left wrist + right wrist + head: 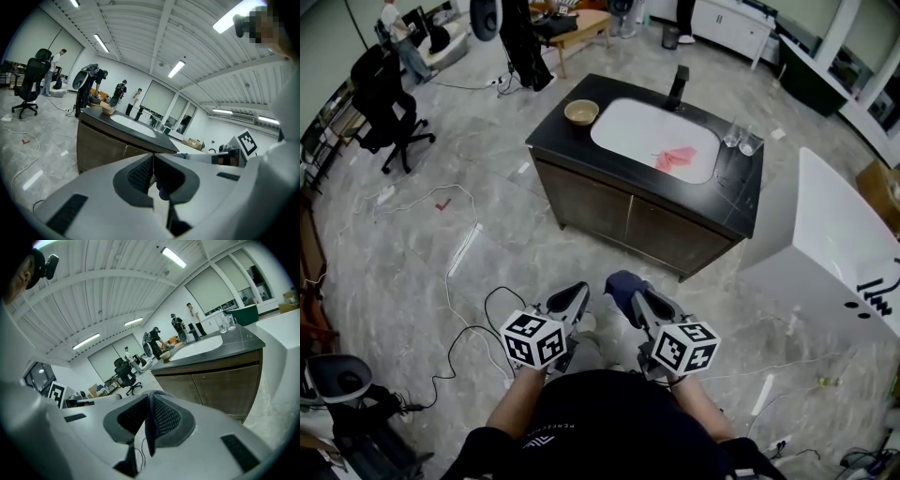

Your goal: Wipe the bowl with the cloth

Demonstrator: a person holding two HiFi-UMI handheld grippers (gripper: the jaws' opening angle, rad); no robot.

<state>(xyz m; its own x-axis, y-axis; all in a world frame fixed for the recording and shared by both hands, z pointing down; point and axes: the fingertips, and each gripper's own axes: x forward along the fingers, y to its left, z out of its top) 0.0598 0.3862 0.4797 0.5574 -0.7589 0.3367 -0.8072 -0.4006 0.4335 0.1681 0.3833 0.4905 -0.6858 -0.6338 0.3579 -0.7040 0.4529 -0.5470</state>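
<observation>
The bowl (pixel 580 112) sits in the upper middle of the head view, on the dark counter (pixel 551 139), just left of the white sink (pixel 628 129), and it is well apart from both grippers. A pink cloth (pixel 676 157) lies crumpled in the basin, with the black faucet (pixel 679 86) behind it and two clear glasses (pixel 742 140) on the counter's right end. Down at the bottom centre, the right gripper (pixel 634 292) has its jaws clamped on a dark blue cloth (pixel 619 283), which bunches at its tip. Beside it, the left gripper (pixel 578 292) shows its ribbed pads (pixel 140 172) pressed together with nothing between them. Cables (pixel 467 323) trail across the grey floor, and an office chair (pixel 386 111) stands at the upper left.
</observation>
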